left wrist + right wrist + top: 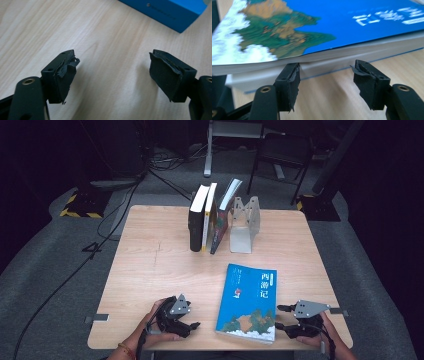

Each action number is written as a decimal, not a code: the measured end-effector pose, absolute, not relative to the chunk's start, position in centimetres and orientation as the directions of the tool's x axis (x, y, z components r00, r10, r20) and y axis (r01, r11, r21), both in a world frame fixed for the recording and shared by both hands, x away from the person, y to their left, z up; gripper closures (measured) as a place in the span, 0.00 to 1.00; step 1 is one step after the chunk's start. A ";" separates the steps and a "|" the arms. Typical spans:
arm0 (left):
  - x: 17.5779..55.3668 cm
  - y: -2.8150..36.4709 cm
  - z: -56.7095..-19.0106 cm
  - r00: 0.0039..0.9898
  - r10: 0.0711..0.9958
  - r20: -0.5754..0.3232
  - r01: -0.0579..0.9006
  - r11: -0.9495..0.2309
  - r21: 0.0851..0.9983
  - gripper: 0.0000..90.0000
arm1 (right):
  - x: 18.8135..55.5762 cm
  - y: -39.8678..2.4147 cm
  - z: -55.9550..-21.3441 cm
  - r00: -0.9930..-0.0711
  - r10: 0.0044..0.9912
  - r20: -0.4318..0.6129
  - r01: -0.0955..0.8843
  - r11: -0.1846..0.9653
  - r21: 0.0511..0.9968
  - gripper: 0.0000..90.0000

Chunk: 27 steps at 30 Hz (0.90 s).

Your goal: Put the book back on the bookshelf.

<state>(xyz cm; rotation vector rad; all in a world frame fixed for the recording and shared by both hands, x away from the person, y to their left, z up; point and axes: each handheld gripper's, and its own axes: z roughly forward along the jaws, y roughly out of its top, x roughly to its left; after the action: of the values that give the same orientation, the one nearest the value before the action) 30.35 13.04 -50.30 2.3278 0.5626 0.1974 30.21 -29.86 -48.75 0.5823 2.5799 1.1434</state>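
A thick blue book with white characters and a landscape picture on its cover lies flat near the front of the wooden table. My right gripper sits just right of it and points at its long edge. In the right gripper view the gripper is open, low over the table, its fingertips right at the white page edge below the cover. Nothing is between the jaws. My left gripper lies left of the book, open over bare wood, with the book's corner ahead of it.
Three books stand upright at the back of the table, the rightmost one leaning. A grey metal bookend stands just right of them. A chair and cables are on the floor behind the table.
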 end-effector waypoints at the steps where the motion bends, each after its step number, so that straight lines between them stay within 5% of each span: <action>1: 30.4 13.0 -50.3 0.893 0.450 -0.019 0.339 -0.644 0.686 0.22 | 30.2 -29.9 -48.8 -0.886 0.458 -0.073 0.254 0.610 0.751 0.42; 11: 29.2 9.9 -50.4 0.927 0.374 -0.014 0.284 -0.678 0.678 0.15 | 30.6 -28.3 -48.7 -0.882 0.469 -0.051 0.265 0.582 0.769 0.40; 27: 30.7 9.2 -50.2 0.918 0.397 0.014 0.284 -0.679 0.677 0.15 | 30.3 -27.3 -47.9 -0.862 0.493 -0.117 0.241 0.602 0.761 0.36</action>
<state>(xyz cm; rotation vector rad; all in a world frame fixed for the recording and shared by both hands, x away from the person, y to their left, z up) 30.68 9.18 -50.22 2.3596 0.4823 0.2067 30.28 -27.26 -47.88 0.5955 2.5168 1.1272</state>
